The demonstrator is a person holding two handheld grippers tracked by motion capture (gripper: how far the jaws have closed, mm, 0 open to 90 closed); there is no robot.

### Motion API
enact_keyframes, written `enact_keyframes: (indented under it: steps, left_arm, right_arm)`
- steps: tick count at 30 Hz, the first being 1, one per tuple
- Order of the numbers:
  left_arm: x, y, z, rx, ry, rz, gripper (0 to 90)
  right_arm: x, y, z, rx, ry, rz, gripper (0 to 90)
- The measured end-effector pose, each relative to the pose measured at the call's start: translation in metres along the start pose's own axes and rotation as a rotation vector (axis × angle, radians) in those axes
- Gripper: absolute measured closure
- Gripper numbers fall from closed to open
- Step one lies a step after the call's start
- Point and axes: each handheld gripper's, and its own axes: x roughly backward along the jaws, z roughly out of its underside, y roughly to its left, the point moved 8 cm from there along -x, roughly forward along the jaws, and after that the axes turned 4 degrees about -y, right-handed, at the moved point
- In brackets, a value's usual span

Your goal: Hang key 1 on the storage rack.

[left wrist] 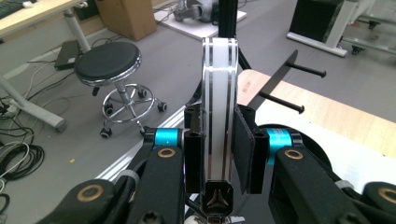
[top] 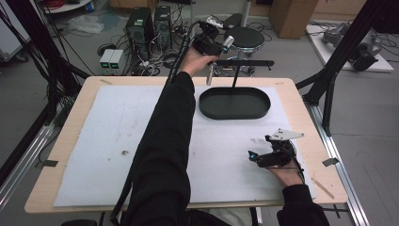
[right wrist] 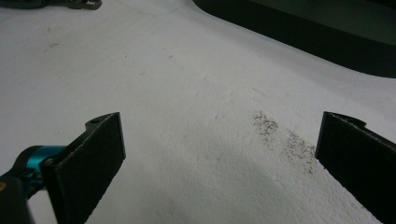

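My left gripper (top: 214,54) is raised past the far edge of the table, just behind the black oval tray (top: 235,104). It is shut on a slim white and chrome strip (left wrist: 219,93) that stands upright between the pads, with a small clip at its lower end. A thin black rack with pegs (left wrist: 280,77) stands at the tray's far side, on a post (top: 234,80). My right gripper (top: 256,157) rests low on the white mat (top: 117,141) at the near right. In the right gripper view (right wrist: 219,154) its jaws are wide apart with nothing between them.
The tray's dark wall (right wrist: 303,35) lies ahead of the right gripper, and dark specks (right wrist: 285,140) mark the mat. A black stool (top: 244,37), computer cases (top: 148,26) and cables crowd the floor beyond the table. Black frame posts (top: 329,89) rise at the right.
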Motion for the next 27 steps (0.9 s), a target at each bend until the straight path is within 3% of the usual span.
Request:
enact_keyframes:
  steps: [11,14,16,19,21,24,25,27]
  left_arm:
    - [-0.005,0.013,-0.003,0.054,-0.039,-0.129,74.9]
    - [-0.006,0.018,-0.004,0.077,-0.081,-0.12,74.8]
    - [-0.005,0.022,-0.005,0.061,-0.083,-0.122,74.8]
    - [-0.002,0.025,-0.001,0.081,-0.07,-0.089,71.8]
    - [0.0,0.025,0.003,0.102,-0.049,-0.076,52.4]
    - [0.003,0.023,0.011,0.055,0.028,-0.077,18.1]
    - [0.005,0.022,0.013,0.059,0.048,-0.058,8.6]
    - [0.008,0.019,0.017,0.084,0.072,0.006,1.7]
  right_arm:
    - [0.0,0.0,0.0,0.002,-0.003,-0.002,0.8]
    - [0.0,0.0,0.0,0.002,-0.004,0.0,0.8]
    - [0.0,0.0,0.0,0.004,-0.002,-0.001,0.8]
    - [0.0,0.001,0.0,0.006,-0.002,-0.001,0.8]
    - [0.0,0.0,0.0,0.002,-0.002,-0.002,0.8]
    - [0.0,0.001,-0.001,0.003,-0.005,-0.001,0.8]
    - [0.0,0.002,-0.001,0.002,-0.006,-0.003,0.8]
    - [0.0,0.002,-0.002,0.006,-0.01,-0.002,0.8]
